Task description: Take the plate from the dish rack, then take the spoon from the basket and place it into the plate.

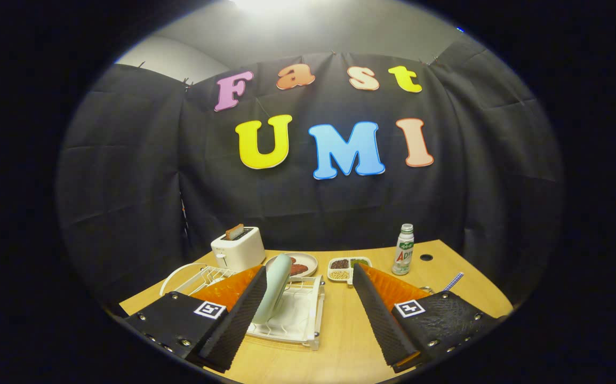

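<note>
A pale green plate stands on edge in the white dish rack on the wooden table. My gripper hangs open above the table's near side, with nothing between its fingers. The left finger sits just in front of the plate and the rack, apart from them as far as I can tell. The right finger is over bare table to the right of the rack. A thin handle with a checked pattern pokes out beyond the right finger; whether it is the spoon I cannot tell.
Behind the rack stand a white toaster with a slice in it, a plate of food and a small divided dish. A bottle stands farther right near a hole in the tabletop.
</note>
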Demonstrator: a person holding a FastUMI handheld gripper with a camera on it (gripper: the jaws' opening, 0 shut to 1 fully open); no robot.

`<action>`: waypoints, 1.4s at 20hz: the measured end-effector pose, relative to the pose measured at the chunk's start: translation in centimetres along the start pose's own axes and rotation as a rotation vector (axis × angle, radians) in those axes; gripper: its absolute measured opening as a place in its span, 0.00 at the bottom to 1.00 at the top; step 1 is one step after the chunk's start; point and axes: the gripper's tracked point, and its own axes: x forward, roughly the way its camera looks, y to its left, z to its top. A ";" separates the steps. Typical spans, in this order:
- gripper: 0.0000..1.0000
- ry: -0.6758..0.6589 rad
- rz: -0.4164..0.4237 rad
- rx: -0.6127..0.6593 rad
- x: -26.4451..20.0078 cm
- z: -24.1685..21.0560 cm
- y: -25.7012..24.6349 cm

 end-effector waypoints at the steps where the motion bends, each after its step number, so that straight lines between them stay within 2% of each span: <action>1: 0.99 0.036 -0.008 0.021 1.4 -0.9 1.2; 4: 0.94 0.128 -0.043 0.078 5.5 -3.6 3.5; 13: 0.93 0.258 -0.134 0.172 12.6 -7.4 4.5; 15: 0.68 0.276 -0.142 0.188 13.6 -8.0 4.4; 20: 0.69 0.364 -0.113 0.207 15.5 -10.4 5.1; 24: 0.38 0.393 -0.148 0.180 15.6 -10.5 4.7; 28: 0.34 0.370 -0.201 0.147 15.4 -9.3 4.1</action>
